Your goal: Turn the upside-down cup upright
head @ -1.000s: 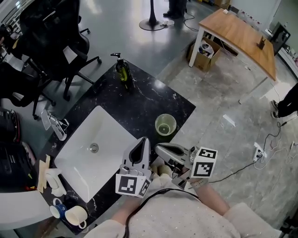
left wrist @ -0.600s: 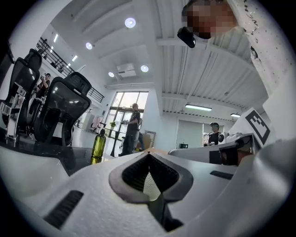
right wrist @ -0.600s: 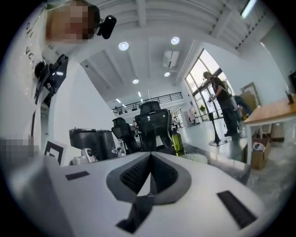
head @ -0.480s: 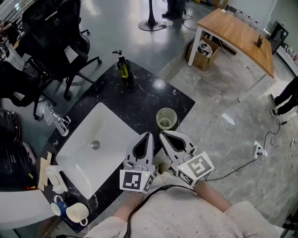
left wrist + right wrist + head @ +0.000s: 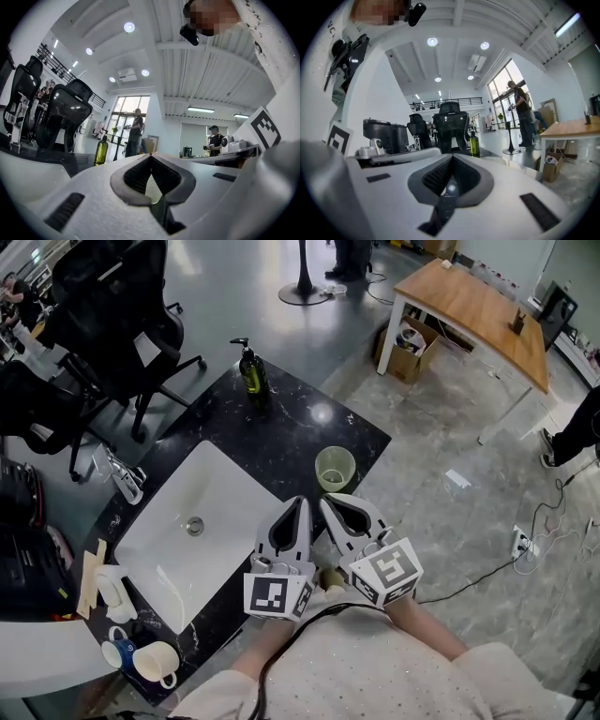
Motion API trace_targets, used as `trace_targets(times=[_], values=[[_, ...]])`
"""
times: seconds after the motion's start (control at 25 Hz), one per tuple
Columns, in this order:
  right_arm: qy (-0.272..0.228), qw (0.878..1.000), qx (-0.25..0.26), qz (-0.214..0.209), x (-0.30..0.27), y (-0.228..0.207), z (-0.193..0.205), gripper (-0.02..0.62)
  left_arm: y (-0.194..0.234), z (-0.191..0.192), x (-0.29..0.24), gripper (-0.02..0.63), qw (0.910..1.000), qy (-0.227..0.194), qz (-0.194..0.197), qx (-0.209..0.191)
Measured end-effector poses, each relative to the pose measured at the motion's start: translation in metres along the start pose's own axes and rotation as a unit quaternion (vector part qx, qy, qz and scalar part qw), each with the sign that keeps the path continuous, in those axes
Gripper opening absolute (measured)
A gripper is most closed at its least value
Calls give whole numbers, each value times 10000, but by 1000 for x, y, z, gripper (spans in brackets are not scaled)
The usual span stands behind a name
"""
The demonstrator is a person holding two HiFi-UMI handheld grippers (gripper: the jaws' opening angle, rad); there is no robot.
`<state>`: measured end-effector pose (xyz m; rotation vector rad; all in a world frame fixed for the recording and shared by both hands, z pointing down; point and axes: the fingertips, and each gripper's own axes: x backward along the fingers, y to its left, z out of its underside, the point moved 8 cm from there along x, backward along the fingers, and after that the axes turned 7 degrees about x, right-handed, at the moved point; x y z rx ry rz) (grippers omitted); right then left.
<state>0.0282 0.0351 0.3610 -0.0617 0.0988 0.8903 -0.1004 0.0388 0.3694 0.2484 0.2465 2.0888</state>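
The cup (image 5: 335, 468) is standing upright on the surface (image 5: 281, 442). The left hand-held gripper (image 5: 302, 502) and right hand-held gripper (image 5: 328, 501) are hovering closed, empty.

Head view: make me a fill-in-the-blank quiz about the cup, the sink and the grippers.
The green cup stands with its opening facing ___.
The sink set into the black counter is coloured ___.
The left gripper and right gripper both have jaws that are ___.
Missing words: up; white; shut.
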Motion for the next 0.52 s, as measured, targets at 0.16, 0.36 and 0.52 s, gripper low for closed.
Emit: trace_targets(times=[0.16,0.36,0.52], values=[[-13,9999,118,89,3,2,-1,6,-3,0,0,6,10000,-26,75,-37],[-52,9994,249,225,3,2,-2,6,-1,5,0,6,10000,45,51,-23],[-96,9992,276,277,3,2,-2,6,2,8,1,6,9999,104,7,18]])
